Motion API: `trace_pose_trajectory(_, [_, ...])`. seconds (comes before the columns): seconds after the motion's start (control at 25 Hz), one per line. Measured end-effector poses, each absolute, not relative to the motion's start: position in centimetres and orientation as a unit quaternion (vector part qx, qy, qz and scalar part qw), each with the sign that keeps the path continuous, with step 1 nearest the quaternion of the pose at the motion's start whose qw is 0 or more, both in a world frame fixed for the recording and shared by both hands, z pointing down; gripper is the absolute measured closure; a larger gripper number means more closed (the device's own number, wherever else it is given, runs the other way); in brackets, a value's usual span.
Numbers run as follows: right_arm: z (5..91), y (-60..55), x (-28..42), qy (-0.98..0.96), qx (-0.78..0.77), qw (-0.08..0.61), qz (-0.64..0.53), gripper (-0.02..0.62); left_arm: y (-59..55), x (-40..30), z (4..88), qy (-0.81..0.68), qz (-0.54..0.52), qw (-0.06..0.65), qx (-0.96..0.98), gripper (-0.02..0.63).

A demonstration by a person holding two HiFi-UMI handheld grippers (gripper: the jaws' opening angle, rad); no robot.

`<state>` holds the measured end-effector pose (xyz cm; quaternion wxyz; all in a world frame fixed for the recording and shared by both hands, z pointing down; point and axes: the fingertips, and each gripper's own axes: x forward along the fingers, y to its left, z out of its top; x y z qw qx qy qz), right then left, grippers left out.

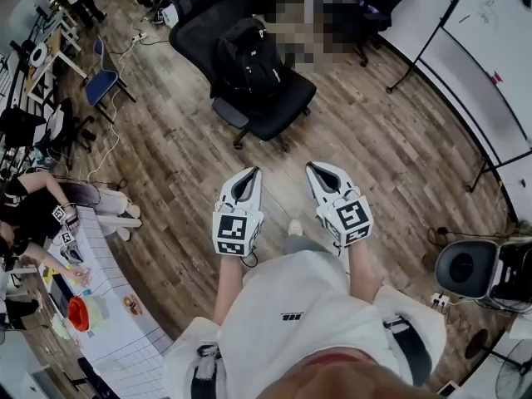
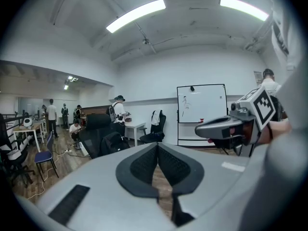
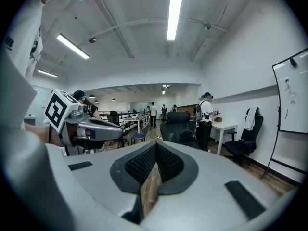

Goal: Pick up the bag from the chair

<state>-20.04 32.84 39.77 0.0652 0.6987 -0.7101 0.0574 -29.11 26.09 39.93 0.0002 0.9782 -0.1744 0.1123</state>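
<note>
A black backpack (image 1: 247, 60) sits upright on the seat of a black office chair (image 1: 278, 110) out on the wooden floor, well ahead of me. The same backpack (image 2: 111, 142) and backpack (image 3: 184, 137) show small and far off in both gripper views. My left gripper (image 1: 253, 171) and right gripper (image 1: 311, 167) are held side by side at waist height, pointing toward the chair, a good distance short of it. Both have their jaws touching at the tips, with nothing between them.
A whiteboard on a stand (image 1: 465, 48) lines the right side. A blue chair (image 1: 105, 81) and desks stand at the left, a white table (image 1: 112, 306) at lower left. Another black chair (image 1: 366, 11) is behind. People stand in the far room.
</note>
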Motion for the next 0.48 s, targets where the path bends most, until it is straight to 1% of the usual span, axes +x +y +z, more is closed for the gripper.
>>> trace_pose_trajectory(0.48, [40.4, 27.6, -11.6, -0.721, 0.687, 0.064, 0.067, 0.600, 21.2, -21.5, 39.8, -0.198, 0.119, -0.001, 0.973, 0.595])
